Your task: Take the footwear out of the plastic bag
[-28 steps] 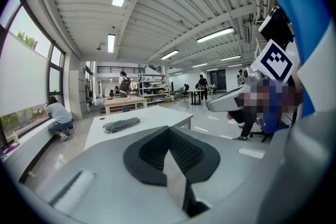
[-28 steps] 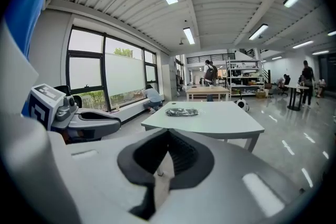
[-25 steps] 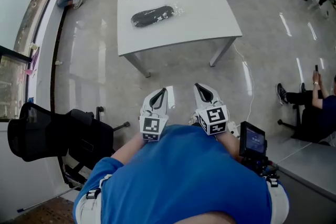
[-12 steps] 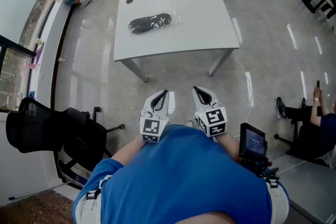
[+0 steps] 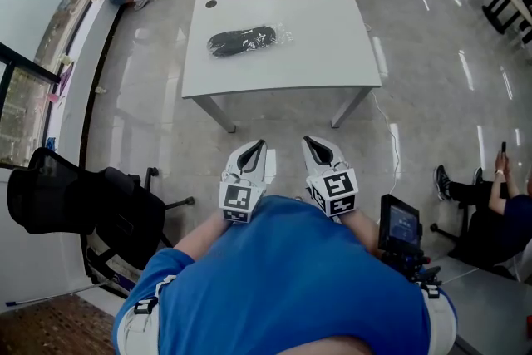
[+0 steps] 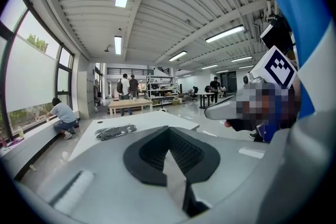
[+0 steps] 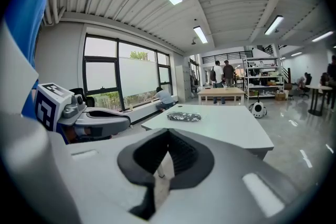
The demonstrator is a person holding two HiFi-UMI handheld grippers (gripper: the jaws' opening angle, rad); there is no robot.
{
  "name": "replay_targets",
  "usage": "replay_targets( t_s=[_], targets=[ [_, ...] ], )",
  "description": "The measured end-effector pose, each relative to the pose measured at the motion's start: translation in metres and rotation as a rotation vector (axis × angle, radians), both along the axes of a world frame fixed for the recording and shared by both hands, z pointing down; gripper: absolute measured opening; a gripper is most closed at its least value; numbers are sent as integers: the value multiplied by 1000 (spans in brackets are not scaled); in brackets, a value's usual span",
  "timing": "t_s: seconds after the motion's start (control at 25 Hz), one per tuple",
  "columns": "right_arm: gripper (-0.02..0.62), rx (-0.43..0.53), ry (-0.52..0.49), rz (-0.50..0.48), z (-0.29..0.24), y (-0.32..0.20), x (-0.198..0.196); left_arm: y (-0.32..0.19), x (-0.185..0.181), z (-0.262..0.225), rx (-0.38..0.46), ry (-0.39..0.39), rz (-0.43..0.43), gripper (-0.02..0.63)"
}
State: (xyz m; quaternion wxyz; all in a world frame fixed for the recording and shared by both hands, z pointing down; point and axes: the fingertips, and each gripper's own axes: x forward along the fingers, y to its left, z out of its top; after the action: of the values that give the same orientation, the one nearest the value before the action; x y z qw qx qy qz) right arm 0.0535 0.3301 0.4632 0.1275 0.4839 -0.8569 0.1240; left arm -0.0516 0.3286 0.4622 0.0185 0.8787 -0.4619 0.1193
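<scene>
The person is holding the white left gripper (image 5: pixel 256 147) and white right gripper (image 5: pixel 313 144) side by side near the chest. Each is keeping its jaws pressed together on nothing. The dark footwear (image 5: pixel 241 40) is lying inside a clear plastic bag (image 5: pixel 281 34) on the white rectangular table (image 5: pixel 324 54), well apart from both grippers.

Head camera: above the person (image 5: pixel 283 278), aimed steeply down past the left tool (image 5: pixel 256 147) and right tool (image 5: pixel 312 144) to the tabletop (image 5: pixel 324 46) well ahead. Tool cameras: each rides close behind its own jaws, facing near level across the room. All three views share the tabletop and the bagged footwear (image 5: pixel 242 40) on it.
</scene>
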Motion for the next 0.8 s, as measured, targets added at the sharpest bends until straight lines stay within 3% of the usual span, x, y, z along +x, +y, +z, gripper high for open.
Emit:
replay_targets(
  t_s=[0.4, 0.8],
  targets=[
    [3, -31, -22, -26, 19, -15, 7, -19, 3, 10, -13, -19, -44, 6],
    [3, -58, -4, -3, 28, -95, -1, -103, -8, 16, -20, -3, -24, 6]
  ],
)
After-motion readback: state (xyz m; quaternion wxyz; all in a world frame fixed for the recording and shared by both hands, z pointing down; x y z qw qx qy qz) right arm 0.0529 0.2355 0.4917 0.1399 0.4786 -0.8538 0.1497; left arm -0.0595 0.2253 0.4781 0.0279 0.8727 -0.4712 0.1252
